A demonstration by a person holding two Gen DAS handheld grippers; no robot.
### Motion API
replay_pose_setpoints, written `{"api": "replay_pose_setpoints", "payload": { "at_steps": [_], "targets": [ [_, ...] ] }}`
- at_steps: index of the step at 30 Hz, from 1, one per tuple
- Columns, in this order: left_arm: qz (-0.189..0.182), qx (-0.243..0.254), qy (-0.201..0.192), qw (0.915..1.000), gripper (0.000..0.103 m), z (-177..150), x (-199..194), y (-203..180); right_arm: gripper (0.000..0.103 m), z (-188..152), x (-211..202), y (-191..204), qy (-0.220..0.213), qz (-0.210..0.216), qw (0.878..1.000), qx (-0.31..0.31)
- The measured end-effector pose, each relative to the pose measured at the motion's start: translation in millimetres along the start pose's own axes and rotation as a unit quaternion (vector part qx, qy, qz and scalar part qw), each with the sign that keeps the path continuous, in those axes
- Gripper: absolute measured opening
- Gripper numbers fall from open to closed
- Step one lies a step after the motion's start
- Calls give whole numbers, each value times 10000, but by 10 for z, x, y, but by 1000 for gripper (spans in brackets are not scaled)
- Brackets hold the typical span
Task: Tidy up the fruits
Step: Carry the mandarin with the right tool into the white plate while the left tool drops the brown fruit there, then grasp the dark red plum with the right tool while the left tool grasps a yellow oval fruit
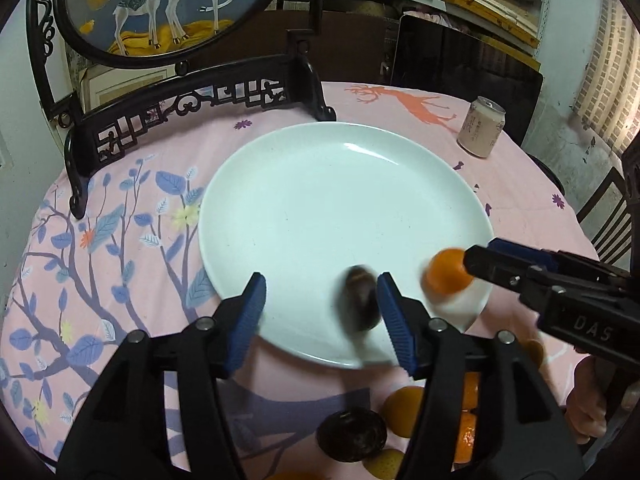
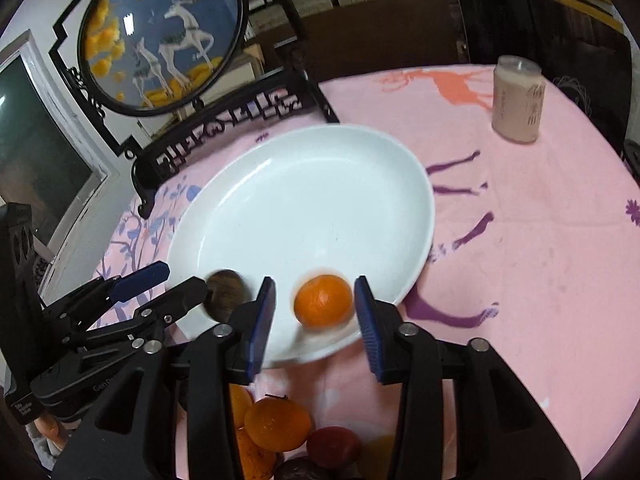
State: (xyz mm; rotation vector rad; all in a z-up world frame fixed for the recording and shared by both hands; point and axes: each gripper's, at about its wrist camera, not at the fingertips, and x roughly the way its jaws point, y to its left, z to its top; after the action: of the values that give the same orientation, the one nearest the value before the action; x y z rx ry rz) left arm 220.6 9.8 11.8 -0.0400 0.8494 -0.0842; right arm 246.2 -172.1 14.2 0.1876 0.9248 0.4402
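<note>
A white plate (image 1: 340, 184) (image 2: 312, 200) lies on the pink tablecloth. My left gripper (image 1: 320, 284) (image 2: 182, 278) is open over the plate's near rim. A dark, blurred fruit (image 1: 358, 300) (image 2: 226, 294) sits loose against its right finger. My right gripper (image 2: 315, 284) (image 1: 482, 252) is open too, and an orange (image 2: 323, 306) (image 1: 446, 276) lies on the plate between its pads with a gap on each side. Below both grippers, on the cloth, is a pile of oranges (image 2: 278, 424) (image 1: 404, 410), a dark fruit (image 1: 352, 434) and a red fruit (image 2: 332, 446).
A pale drink can (image 1: 482, 128) (image 2: 518, 100) stands at the far right of the table. A black carved stand (image 1: 192, 112) with a round deer picture (image 1: 160, 8) borders the plate's far left. A dark screen (image 1: 460, 56) leans behind the table.
</note>
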Motion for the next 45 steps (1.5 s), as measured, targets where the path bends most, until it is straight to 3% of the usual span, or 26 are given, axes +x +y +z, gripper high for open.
{"api": "replay_pose_setpoints", "payload": {
  "at_steps": [10, 14, 16, 21, 27, 31, 35, 45],
  "targets": [
    [65, -176, -178, 9997, 59, -226, -342, 160, 46, -135, -612, 89, -612, 110, 9980, -81],
    [-33, -328, -216, 9992, 63, -541, -573, 261, 50, -473, -928, 59, -897, -9, 9959, -109],
    [78, -199, -127, 9997, 63, -746, -623, 255, 61, -678, -1042, -2, -1011, -132, 9948, -55],
    [222, 137, -89, 9996, 67, -1143, -742, 165, 61, -1186, -1303, -161, -1141, -152, 9932, 152],
    [224, 369, -133, 9990, 71, -1259, -769, 68, 61, -1556, -1414, -313, -1012, -194, 9939, 383],
    [353, 297, 39, 9989, 71, -1262, -670, 101, 61, -1604, -1265, -320, -673, -633, 9951, 350],
    [391, 323, 24, 9987, 71, -1258, -667, 91, 61, -1624, -1172, -322, -451, -814, 9952, 300],
    [491, 503, 32, 9975, 71, -1278, -623, 12, 61, -1731, -1096, -272, -161, -909, 9956, 127]
  ]
}}
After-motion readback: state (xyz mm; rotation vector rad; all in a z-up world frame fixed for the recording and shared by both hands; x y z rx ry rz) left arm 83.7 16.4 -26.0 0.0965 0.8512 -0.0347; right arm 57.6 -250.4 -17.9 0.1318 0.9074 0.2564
